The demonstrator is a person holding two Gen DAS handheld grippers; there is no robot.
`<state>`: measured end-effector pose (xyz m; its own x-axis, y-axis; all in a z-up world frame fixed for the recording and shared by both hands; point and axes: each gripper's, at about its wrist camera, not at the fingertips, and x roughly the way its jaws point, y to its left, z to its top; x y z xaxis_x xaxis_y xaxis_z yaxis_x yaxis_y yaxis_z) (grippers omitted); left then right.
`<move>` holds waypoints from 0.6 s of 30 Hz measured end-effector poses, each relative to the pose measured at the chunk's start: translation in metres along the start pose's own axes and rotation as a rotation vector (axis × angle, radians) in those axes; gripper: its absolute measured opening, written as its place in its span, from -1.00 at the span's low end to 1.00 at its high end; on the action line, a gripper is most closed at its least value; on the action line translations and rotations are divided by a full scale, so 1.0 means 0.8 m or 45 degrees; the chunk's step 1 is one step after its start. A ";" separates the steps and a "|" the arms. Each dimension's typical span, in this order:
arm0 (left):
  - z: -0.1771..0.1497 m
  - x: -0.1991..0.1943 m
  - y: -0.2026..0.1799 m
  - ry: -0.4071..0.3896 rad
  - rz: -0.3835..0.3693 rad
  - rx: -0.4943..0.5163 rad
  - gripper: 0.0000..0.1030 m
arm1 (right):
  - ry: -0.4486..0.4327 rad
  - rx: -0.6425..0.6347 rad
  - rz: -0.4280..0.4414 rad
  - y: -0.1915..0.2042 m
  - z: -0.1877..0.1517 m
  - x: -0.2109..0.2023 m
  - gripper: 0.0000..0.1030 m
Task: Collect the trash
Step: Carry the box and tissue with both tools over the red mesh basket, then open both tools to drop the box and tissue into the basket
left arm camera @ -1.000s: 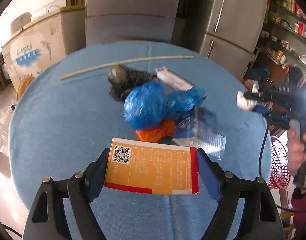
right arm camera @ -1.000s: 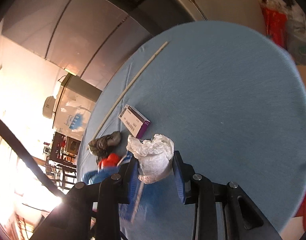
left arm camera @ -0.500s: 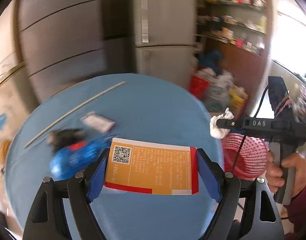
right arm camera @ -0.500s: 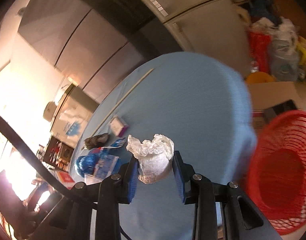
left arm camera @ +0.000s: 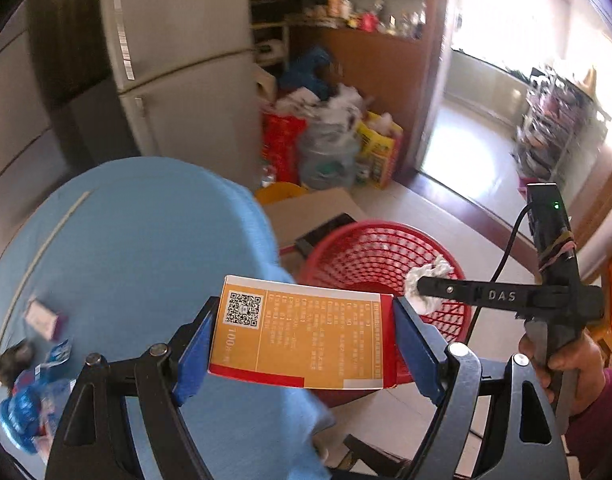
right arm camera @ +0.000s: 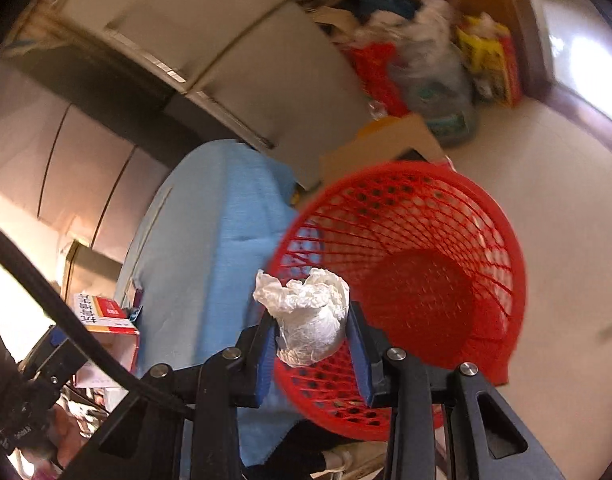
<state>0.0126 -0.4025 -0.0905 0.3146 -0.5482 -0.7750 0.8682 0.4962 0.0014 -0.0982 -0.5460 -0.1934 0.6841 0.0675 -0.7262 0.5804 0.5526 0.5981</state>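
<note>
My left gripper (left arm camera: pixel 301 340) is shut on an orange and red carton (left arm camera: pixel 301 338) with a QR code, held over the right edge of the blue table (left arm camera: pixel 145 240). My right gripper (right arm camera: pixel 312 338) is shut on a crumpled white paper wad (right arm camera: pixel 308 320), right above the near rim of the red mesh basket (right arm camera: pixel 426 280). In the left wrist view the right gripper (left arm camera: pixel 422 292) with the paper wad (left arm camera: pixel 428 280) hangs over the red basket (left arm camera: pixel 370 252) on the floor. The carton (right arm camera: pixel 105 316) also shows at the left of the right wrist view.
Leftover trash lies on the blue tablecloth: a blue plastic bag (left arm camera: pixel 21 420), a dark wad (left arm camera: pixel 9 360), a small purple and white box (left arm camera: pixel 45 318) and a long thin stick (left arm camera: pixel 41 252). A grey fridge (left arm camera: pixel 177 60), bags (left arm camera: pixel 326 140) and flat cardboard (left arm camera: pixel 314 212) stand beyond the basket.
Both grippers swung right from over the table to the red basket beside it. Each keeps its load: the carton in the left, the paper wad in the right.
</note>
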 end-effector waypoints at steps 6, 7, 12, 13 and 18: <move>0.021 0.040 -0.037 0.083 -0.052 0.057 0.64 | 0.025 0.035 -0.023 -0.025 0.001 -0.006 -0.27; 0.024 0.047 -0.040 0.100 -0.053 0.062 0.64 | 0.029 0.041 -0.028 -0.029 0.001 -0.007 -0.25; 0.026 0.068 -0.042 0.154 -0.043 0.064 0.64 | 0.021 0.115 -0.001 -0.050 0.006 -0.008 0.37; 0.026 0.069 -0.039 0.164 -0.044 0.053 0.64 | 0.017 0.117 0.001 -0.051 0.007 -0.009 0.37; 0.018 0.052 -0.024 0.139 -0.016 0.039 0.64 | -0.078 0.129 -0.036 -0.057 0.025 -0.021 0.37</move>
<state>0.0148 -0.4444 -0.1133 0.2614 -0.4764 -0.8395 0.8835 0.4684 0.0093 -0.1272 -0.5889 -0.2019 0.6906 0.0003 -0.7232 0.6396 0.4666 0.6109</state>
